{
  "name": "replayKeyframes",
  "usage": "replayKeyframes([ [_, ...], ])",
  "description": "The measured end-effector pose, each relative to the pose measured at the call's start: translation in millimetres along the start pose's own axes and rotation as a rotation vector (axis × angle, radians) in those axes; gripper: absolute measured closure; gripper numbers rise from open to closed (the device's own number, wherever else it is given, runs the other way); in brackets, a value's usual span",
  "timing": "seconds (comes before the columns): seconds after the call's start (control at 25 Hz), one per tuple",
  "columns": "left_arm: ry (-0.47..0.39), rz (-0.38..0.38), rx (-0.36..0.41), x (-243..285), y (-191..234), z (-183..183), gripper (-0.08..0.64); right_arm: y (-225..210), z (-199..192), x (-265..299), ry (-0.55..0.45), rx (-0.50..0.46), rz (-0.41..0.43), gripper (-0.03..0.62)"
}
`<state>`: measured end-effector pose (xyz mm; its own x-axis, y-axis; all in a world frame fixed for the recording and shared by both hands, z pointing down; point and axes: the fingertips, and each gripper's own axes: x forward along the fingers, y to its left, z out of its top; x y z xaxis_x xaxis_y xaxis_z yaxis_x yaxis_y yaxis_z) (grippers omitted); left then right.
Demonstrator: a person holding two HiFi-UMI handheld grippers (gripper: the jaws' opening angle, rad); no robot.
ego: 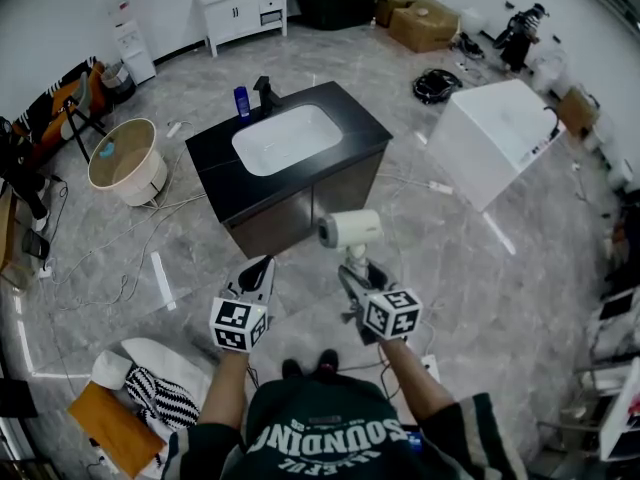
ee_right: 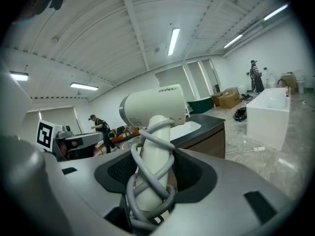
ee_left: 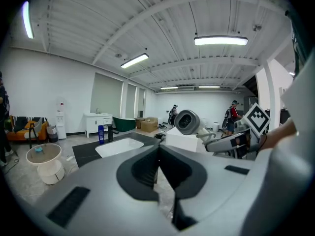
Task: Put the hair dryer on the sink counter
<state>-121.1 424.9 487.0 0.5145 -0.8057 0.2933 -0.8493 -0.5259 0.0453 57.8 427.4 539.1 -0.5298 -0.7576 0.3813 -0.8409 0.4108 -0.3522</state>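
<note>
Your right gripper (ego: 352,268) is clamped on the hair dryer (ego: 350,230) by its cord-wrapped handle, with the jaws spread wide around it. The dryer is in the air just short of the sink counter's (ego: 215,173) front edge. Your left gripper (ego: 258,273), beside it, has its jaws together and empty. A blue bottle (ego: 241,101) and faucet (ego: 266,95) stand at the counter's far edge.

Cream hair dryer (ego: 350,230) — grey cord wound round its handle — stands upright in the right hand-held gripper (ego: 353,270), short of the black sink surface (ego: 212,158).
</note>
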Motion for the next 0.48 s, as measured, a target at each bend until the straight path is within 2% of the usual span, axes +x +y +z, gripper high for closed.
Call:
replayKeyframes([
  [0.48, 0.007, 0.017, -0.004, 38, -7, 6, 0.56, -40, 8, 7, 0.02, -0.01, 0.002, 0.374],
])
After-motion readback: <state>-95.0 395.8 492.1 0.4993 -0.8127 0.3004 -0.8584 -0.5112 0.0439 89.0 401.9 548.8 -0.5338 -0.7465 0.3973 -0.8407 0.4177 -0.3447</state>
